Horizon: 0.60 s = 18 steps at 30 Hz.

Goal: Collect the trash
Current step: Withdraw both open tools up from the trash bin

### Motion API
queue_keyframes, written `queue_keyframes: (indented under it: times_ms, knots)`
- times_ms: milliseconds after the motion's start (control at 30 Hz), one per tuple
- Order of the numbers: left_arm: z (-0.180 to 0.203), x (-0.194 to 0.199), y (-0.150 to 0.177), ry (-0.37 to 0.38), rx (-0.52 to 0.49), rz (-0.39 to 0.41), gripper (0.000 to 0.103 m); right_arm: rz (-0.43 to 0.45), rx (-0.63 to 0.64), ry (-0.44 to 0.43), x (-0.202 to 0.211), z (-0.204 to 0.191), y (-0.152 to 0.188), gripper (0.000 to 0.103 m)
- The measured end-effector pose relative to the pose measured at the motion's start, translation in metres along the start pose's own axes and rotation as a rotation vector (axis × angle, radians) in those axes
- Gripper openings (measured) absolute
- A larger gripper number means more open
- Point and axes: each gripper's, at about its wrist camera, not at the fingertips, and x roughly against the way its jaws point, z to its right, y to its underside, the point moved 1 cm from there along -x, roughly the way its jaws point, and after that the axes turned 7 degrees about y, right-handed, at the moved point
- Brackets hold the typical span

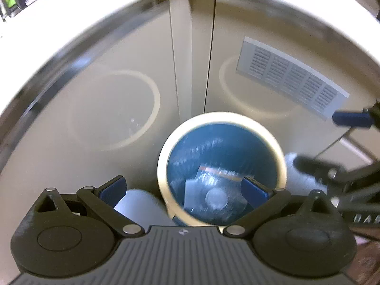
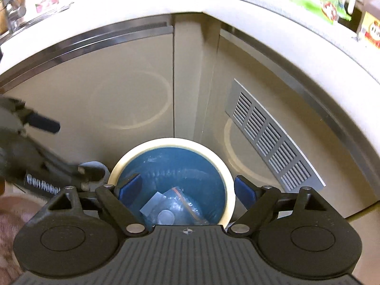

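Note:
A round trash bin with a cream rim [image 1: 277,147] [image 2: 228,180] and blue liner stands on the floor in a cabinet corner. Inside lies a clear plastic bag with a red strip [image 1: 213,194] [image 2: 175,206] and a small white piece. My left gripper [image 1: 184,191] is open and empty just above the bin's near rim. My right gripper [image 2: 187,190] is open and empty over the bin's mouth. Each gripper shows at the edge of the other's view, the right one in the left wrist view [image 1: 332,142] and the left one in the right wrist view [image 2: 47,147].
Beige cabinet doors [image 2: 123,99] meet in a corner behind the bin. A grey vent grille [image 1: 292,76] [image 2: 270,137] is on the right door. A white countertop [image 2: 190,2] runs above, with packages at the far right. A pale object [image 1: 140,206] lies left of the bin.

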Motion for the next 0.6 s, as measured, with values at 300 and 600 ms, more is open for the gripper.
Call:
queue_keyframes:
  times_ms: [300,600]
  knots:
    - [-0.003,0.027,-0.003,0.032,0.007,0.119,0.103,0.045,-0.016,0.024,0.014,-0.003,0.011,0.088]
    - [-0.001,0.038,-0.005,-0.041,-0.001,0.131,0.103,0.065,-0.014,0.023,0.009,-0.004,0.016,0.088]
